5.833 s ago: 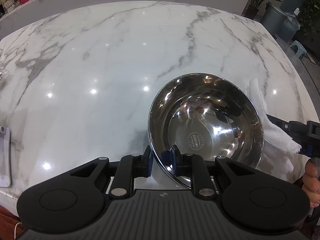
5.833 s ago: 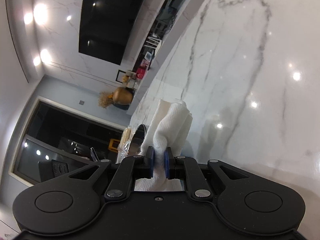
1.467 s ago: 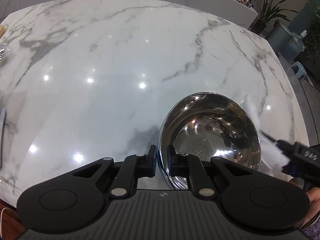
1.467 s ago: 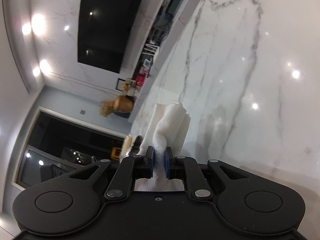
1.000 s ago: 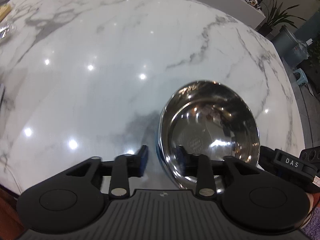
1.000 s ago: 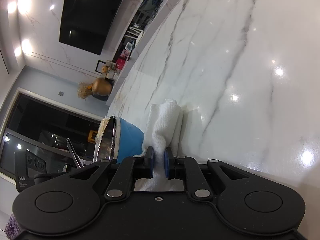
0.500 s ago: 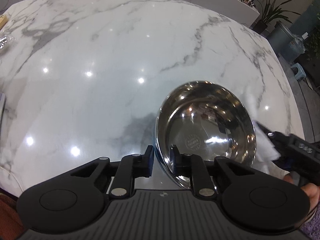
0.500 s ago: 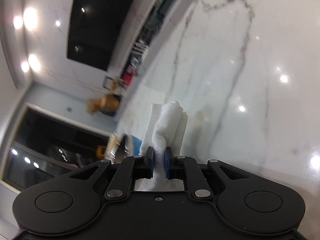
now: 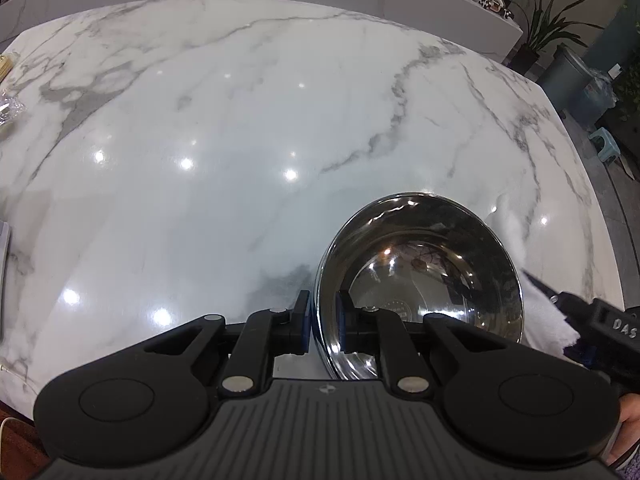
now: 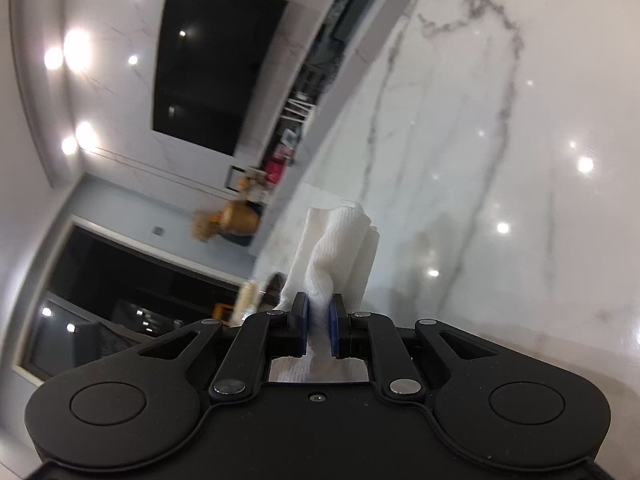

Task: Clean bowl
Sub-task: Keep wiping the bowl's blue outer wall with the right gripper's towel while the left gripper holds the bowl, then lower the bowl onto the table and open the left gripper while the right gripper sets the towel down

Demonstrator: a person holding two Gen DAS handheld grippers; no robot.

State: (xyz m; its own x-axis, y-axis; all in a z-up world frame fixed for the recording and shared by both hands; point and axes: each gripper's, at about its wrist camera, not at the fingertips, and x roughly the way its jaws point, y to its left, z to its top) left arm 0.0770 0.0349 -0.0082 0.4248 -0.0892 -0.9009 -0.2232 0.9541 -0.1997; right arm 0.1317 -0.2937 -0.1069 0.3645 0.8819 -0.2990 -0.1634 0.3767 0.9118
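A shiny steel bowl (image 9: 420, 268) stands on the white marble table (image 9: 240, 140) at the front right of the left wrist view. My left gripper (image 9: 322, 322) is shut on the bowl's near left rim, one finger inside and one outside. My right gripper (image 10: 319, 320) is shut on a folded white cloth (image 10: 340, 248). In the left wrist view the right gripper (image 9: 592, 324) holds the cloth (image 9: 520, 248) against the outside of the bowl's right rim. The right wrist view is tilted sideways and blurred; only a sliver of the bowl (image 10: 274, 282) shows left of the cloth.
A clear wrapper (image 9: 8, 108) lies at the table's far left edge and a flat white object (image 9: 3, 240) at the near left edge. The table's right edge (image 9: 592, 200) is close to the bowl. Bins and a plant stand beyond it.
The left gripper opened briefly about a second ago and is again shut on the rim. The bowl has tipped and shifted slightly. The cloth has moved along the outside of the right rim.
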